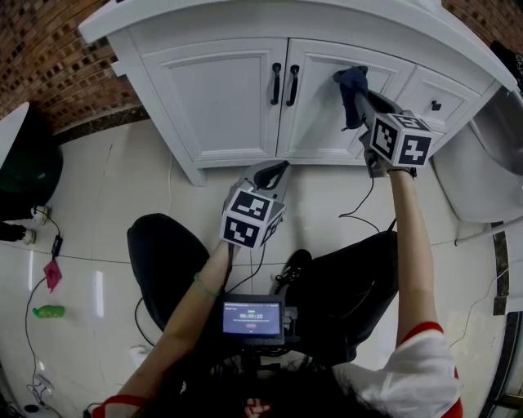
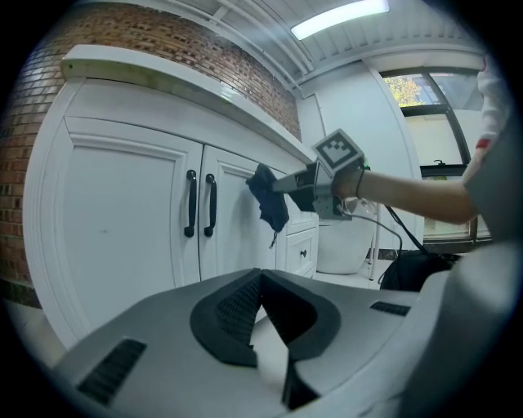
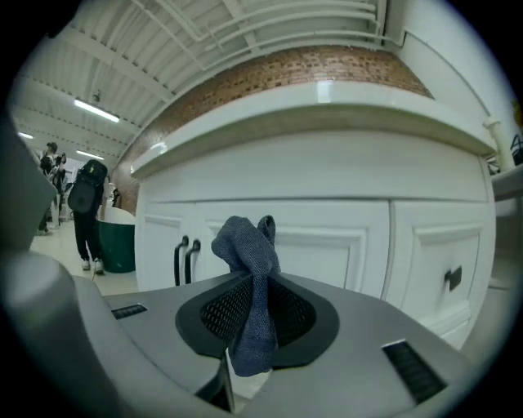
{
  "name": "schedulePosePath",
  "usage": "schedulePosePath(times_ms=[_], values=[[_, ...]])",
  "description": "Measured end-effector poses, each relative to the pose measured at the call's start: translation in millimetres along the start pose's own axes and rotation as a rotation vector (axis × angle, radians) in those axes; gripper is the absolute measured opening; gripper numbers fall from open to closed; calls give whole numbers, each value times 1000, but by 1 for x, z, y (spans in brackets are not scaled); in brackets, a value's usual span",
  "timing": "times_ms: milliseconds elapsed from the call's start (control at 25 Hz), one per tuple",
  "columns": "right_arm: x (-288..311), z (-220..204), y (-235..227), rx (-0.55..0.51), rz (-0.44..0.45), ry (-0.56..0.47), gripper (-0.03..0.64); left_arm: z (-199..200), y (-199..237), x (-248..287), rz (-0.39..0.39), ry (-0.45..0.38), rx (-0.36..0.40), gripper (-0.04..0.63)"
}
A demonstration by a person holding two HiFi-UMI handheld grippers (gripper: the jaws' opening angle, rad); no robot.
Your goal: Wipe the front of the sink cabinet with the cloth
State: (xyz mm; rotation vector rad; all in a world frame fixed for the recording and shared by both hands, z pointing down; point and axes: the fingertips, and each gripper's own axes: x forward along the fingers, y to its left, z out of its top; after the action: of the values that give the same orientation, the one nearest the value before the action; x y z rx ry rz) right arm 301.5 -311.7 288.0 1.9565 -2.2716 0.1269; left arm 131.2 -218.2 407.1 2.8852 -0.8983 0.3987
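Cloth (image 1: 350, 80) at sink cabinet (image 1: 214, 102) front, about one o'clock in head view.
Right gripper (image 1: 356, 103) has its jaws clenched on the blue cloth, at the upper part of the right door (image 1: 325, 122); contact unclear. Left gripper (image 1: 272, 173) hangs lower, toward six o'clock, jaws pressed together with nothing between.

right gripper (image 1: 357, 104) extended, clamping cloth (image 1: 350, 79); left gripper (image 1: 278, 170) closed, low

Bright strip lights (image 2: 339, 18) overhead — fisheye warp, vignetted corners.
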Motion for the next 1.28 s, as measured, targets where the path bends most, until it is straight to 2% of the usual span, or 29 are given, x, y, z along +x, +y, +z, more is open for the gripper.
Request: schedulePosePath(times_ms=[200, 280, 400, 560, 1080, 1280], values=[[-22, 74, -11, -100, -49, -120, 63, 7, -9, -4, -5, -7, 11, 20], [-26, 81, -17, -127, -77, -128, 63, 8, -10, -6, -1, -7, 12, 20], [-25, 69, -24, -122, -98, -102, 63, 9, -7, -10, 6, -7, 12, 20], [-16, 21, -32, -101, -116, -8, 63, 6, -5, -12, 9, -2, 10, 20], [22, -180, -32, -22, -132, 381, 63, -11, 9, -8, 19, 23, -12, 20], [35, -236, -23, -2, -118, 491, 63, -17, 14, -5, 22, 31, -19, 20]])
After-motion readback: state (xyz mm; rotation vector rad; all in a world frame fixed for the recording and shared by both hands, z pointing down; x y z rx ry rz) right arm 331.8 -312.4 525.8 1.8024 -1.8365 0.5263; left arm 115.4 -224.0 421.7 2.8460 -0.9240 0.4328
